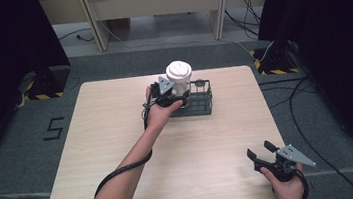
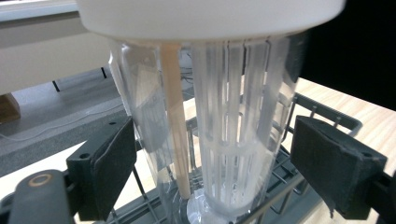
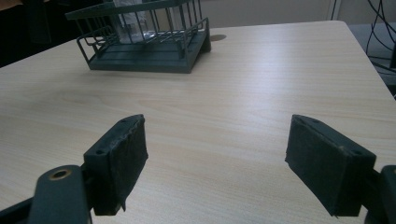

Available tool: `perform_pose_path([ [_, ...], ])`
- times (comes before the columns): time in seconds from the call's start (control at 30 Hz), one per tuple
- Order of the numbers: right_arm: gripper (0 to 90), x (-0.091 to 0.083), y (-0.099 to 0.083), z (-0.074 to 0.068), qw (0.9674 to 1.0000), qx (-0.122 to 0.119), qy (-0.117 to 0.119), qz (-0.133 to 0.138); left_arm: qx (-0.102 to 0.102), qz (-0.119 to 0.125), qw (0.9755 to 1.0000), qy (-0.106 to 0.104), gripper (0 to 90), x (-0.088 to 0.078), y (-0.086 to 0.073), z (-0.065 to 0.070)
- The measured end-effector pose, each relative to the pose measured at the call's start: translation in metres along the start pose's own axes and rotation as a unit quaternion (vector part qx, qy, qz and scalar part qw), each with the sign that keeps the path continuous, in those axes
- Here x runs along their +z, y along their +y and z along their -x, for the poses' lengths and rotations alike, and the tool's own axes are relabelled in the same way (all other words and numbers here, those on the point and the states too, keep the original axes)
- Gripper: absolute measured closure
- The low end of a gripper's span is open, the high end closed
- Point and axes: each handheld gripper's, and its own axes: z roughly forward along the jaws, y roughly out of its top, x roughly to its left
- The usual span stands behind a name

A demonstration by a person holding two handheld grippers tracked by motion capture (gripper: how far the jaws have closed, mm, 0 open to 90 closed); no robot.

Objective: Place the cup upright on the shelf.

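Observation:
A clear ribbed tumbler (image 1: 180, 76) with a white lid (image 2: 210, 14) stands upright in a dark wire rack (image 1: 200, 102) at the far middle of the table. A pale beige stick (image 2: 175, 116) runs down inside the tumbler (image 2: 233, 130). My left gripper (image 1: 175, 96) is at the rack's left end. In the left gripper view (image 2: 213, 158) it is open, with a jaw on either side of the tumbler and a small gap at each pad. My right gripper (image 1: 259, 149) stands open and empty over the table's near right corner, facing the rack (image 3: 144, 56).
The light wooden table (image 1: 118, 136) stands on grey carpet. Black cables (image 1: 307, 115) trail over the floor to the right. Yellow-and-black striped bases (image 1: 42, 89) sit at both far corners. A desk's legs (image 1: 99, 33) stand behind, and dark curtains flank the scene.

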Motion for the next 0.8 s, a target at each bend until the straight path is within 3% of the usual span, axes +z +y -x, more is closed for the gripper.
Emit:
perform_pose_path([
  [0.8,21.0,0.0,0.0,-0.001,1.0,0.001,-0.003,-0.001,0.015,0.005,0.9996,-0.023,14.4,-0.052,-0.011,-0.002],
])
